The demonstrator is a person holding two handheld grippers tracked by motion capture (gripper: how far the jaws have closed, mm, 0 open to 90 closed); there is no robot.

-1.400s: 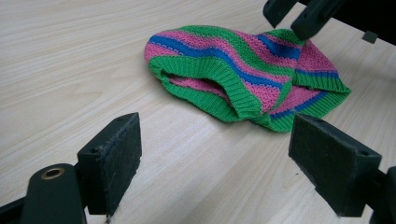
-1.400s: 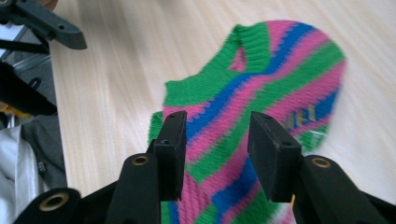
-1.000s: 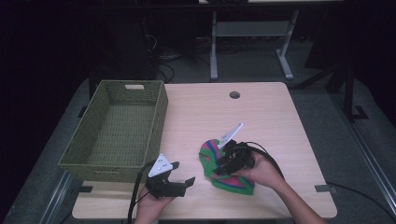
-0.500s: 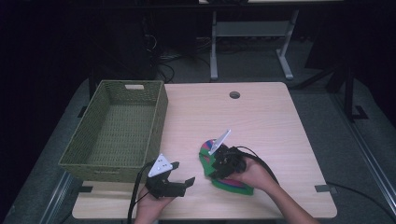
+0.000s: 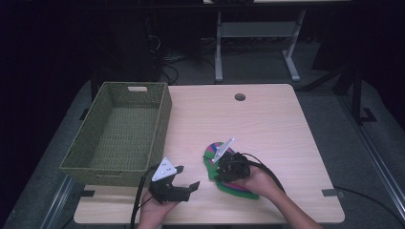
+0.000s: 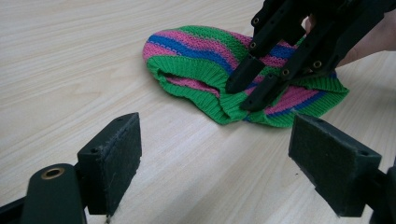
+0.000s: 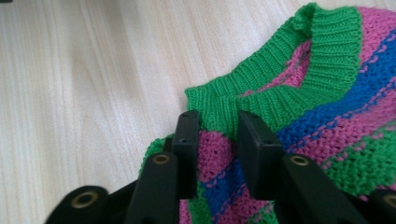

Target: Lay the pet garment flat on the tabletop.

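A knit hat striped green, pink and blue lies flat on the wooden table, near its front edge. My right gripper is down on it, and its jaws have just been closing. In the right gripper view the right gripper pinches a fold of the hat just behind the green ribbed rim. The left gripper view shows that same right gripper on the hat. My left gripper stands open left of the hat, with nothing in the left gripper but bare table.
A green woven basket stands on the left part of the table and looks empty. A round cable hole sits near the far edge. Desk legs and cables stand in the dark beyond the table.
My right gripper has come down and a little to the left onto the hat, and its jaws have narrowed around the knit. The left gripper has stayed put.
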